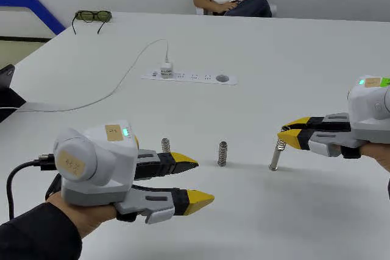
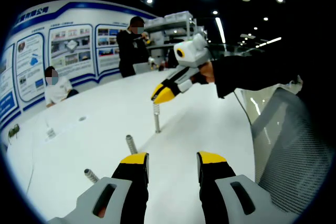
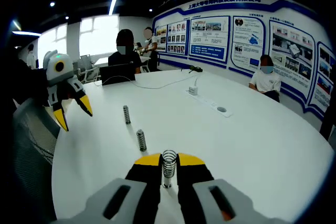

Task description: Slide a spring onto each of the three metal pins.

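Right hand-held gripper (image 1: 286,133) (held level) pinches spring (image 1: 281,144) atop pin (image 1: 275,162).

The left gripper (image 1: 204,181) and right gripper (image 1: 281,133) are grey-black with yellow tips, the table (image 1: 244,47) white, each spring (image 1: 222,153) silver-grey.

Left pin (image 1: 166,145), middle pin (image 1: 223,153) and right pin (image 1: 275,161) stand in a row on the worktop (image 1: 274,47), a power strip (image 1: 189,77) behind them, left tongs (image 1: 204,179) before the left pin, right tongs (image 1: 282,133) around the right pin's spring (image 1: 280,145).
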Available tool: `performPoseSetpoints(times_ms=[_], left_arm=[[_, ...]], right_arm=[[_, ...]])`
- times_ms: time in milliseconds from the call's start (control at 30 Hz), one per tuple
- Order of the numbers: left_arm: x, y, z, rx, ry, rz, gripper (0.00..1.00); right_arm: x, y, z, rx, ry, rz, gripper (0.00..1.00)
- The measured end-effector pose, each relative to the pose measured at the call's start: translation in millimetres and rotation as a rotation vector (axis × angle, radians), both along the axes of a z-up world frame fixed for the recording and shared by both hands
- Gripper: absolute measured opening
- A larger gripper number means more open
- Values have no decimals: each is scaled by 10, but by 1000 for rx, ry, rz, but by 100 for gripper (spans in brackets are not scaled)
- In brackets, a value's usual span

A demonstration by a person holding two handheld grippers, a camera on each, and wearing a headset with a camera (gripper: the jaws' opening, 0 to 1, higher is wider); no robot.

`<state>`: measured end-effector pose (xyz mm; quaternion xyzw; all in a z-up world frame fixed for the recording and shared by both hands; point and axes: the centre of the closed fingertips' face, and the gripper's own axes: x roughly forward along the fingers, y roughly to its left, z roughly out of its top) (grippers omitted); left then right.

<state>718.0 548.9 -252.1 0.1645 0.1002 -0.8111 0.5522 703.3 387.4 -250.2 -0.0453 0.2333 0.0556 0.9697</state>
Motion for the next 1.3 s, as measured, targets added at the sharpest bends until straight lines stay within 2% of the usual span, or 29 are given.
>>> performPoseSetpoints(times_ms=[600,1000,1300], left_arm=[[15,1,-13,1,2,4,37],[26,2,-27,5,3,8,37],[37,3,-37,6,6,13,37]], right_arm=[[26,5,-41,5,4,0,12],[38,-7,-183,23,16,-14,12],[33,-17,-342,34,42,-19,12]])
